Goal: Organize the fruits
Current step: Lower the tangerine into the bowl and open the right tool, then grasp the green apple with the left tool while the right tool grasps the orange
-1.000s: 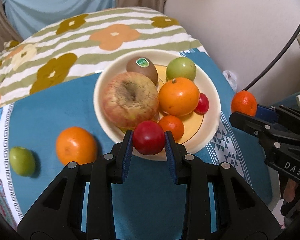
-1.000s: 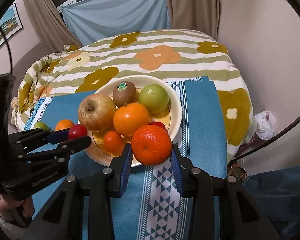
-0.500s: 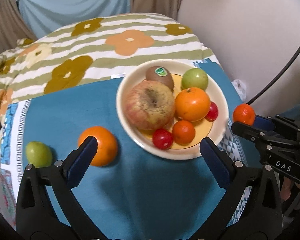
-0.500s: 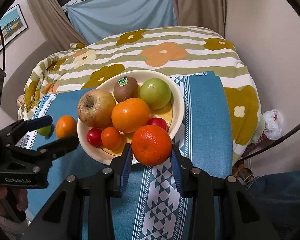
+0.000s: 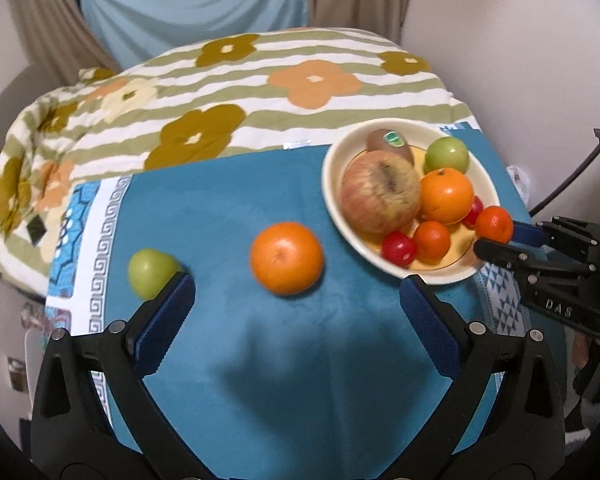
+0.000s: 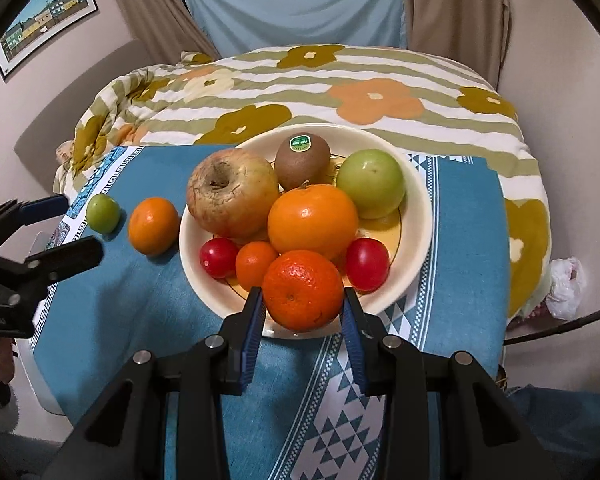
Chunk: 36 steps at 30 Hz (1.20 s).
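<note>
Holding a small deep-orange mandarin (image 6: pixel 303 290) between its blue-padded fingers, the right gripper (image 6: pixel 303 316) hovers at the near rim of the cream ceramic fruit bowl (image 6: pixel 414 196); step in hand, by my reading: delivering it into the bowl; next move calls for lowering into the front gap, then releasing; left gripper (image 5: pixel 296 300) fingers spread wide, empty, framing the loose round orange (image 5: pixel 287 258) on the blue cloth (image 5: pixel 220 208); small green fruit (image 5: pixel 150 273) just beside its left finger; both await collection.

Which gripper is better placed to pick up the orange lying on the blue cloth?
Left gripper: open, empty, the orange straight ahead. Right gripper is shut on a mandarin.
</note>
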Each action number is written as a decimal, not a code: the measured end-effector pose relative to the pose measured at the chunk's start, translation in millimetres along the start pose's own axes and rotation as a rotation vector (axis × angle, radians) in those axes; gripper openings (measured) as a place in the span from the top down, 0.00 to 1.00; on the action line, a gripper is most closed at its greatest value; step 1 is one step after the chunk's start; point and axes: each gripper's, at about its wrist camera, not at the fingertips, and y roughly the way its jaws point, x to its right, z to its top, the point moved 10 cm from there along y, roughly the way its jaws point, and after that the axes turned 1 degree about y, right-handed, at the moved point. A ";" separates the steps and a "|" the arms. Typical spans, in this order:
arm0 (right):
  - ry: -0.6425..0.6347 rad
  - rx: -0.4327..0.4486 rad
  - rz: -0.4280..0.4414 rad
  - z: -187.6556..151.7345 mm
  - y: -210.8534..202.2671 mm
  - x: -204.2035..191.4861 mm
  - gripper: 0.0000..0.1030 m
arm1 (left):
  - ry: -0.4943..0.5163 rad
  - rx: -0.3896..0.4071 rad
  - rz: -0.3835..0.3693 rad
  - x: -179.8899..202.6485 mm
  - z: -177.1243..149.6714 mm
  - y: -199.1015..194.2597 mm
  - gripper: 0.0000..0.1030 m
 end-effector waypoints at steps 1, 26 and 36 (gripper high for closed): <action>-0.003 -0.001 0.001 0.1 1.6 -0.2 0.66 | -0.009 -0.001 0.008 -3.8 -2.2 -1.4 0.00; -0.001 0.101 -0.026 10.8 -41.3 -14.4 0.00 | -0.050 0.096 0.117 -48.0 -10.8 -62.1 0.00; -0.001 0.098 -0.060 20.3 -62.6 -49.8 0.00 | -0.045 0.172 0.157 -92.0 -4.7 -95.7 0.00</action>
